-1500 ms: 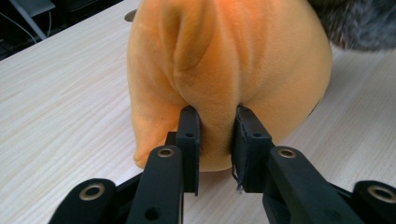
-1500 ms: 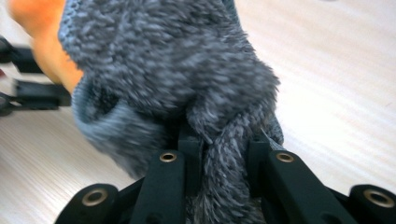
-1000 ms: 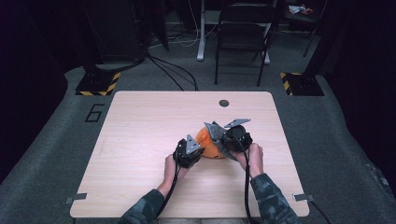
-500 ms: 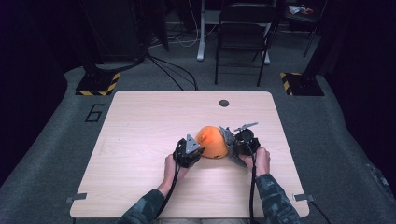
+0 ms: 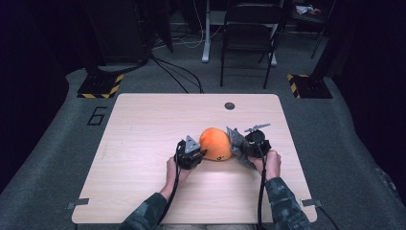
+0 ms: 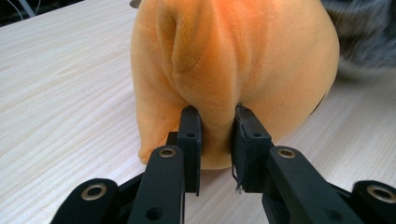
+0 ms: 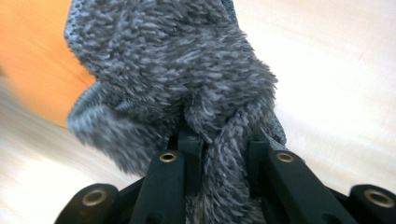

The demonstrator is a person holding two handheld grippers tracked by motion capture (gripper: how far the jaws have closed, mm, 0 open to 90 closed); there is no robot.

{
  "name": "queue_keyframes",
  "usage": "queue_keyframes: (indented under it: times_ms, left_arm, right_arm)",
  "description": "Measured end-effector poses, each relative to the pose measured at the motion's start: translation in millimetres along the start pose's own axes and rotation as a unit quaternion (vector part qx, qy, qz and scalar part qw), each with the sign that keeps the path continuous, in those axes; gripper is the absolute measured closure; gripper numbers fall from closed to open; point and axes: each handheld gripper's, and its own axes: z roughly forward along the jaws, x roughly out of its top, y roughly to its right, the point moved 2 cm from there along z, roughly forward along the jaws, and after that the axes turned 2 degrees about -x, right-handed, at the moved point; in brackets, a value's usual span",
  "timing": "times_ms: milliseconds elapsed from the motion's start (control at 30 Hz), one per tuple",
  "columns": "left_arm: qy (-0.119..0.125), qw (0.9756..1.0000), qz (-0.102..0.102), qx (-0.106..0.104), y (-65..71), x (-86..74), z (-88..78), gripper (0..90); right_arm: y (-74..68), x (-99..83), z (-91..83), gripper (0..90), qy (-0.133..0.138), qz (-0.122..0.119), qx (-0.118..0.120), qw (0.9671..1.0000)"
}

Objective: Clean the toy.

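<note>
Overhead light brightens the table (image 5: 143, 143); surroundings are dim. Right gripper view: table glare is overexposed, left edge motion-blurred. Left gripper view: sharp, background soft.

Single legible marking from where I work, a large digit "6" (image 5: 97, 115) in dark strokes on the grey floor carpet (image 5: 57, 143), just beside the table's far left corner (image 5: 125, 97), nothing readable elsewhere

We see the table (image 5: 143, 124) bare left and behind; the orange plush (image 5: 215, 143) and grey cloth (image 5: 236, 143) block the middle.
</note>
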Motion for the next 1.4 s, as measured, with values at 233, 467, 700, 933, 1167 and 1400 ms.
queue_keyframes:
  times_ms: [233, 467, 700, 933, 1167, 1400]
  left_arm:
    - [0.001, 1.0000, 0.001, -0.006, 1.0, 0.6, -0.2, 70.0]
    - [0.002, 0.9987, 0.049, -0.015, 6.3, 0.5, -1.6, 39.0]
    - [-0.012, 0.9988, 0.047, 0.010, 6.1, -5.7, 10.0, 63.4]
    - [-0.016, 0.9994, 0.030, 0.007, 7.8, -0.9, 4.6, 79.6]
    - [0.001, 0.9990, -0.032, -0.031, 5.8, 6.0, -4.1, 79.8]
    - [0.003, 0.9987, -0.022, -0.047, 19.4, 11.1, -9.6, 79.8]
  right_arm:
    - [-30.3, 12.8, -8.1, 75.2, 0.011, -0.039, 0.040, 0.9984]
    - [-17.7, 7.9, 7.6, 75.3, 0.014, -0.025, 0.024, 0.9993]
    - [-22.7, 9.9, 8.8, 75.2, 0.024, -0.032, 0.028, 0.9988]
    - [-25.8, 12.8, 3.5, 75.3, 0.039, -0.041, 0.012, 0.9983]
    - [-28.7, 27.1, -22.4, 75.4, 0.066, -0.035, 0.012, 0.9971]
    - [-62.9, 36.9, -32.0, 75.3, 0.086, -0.081, 0.027, 0.9926]
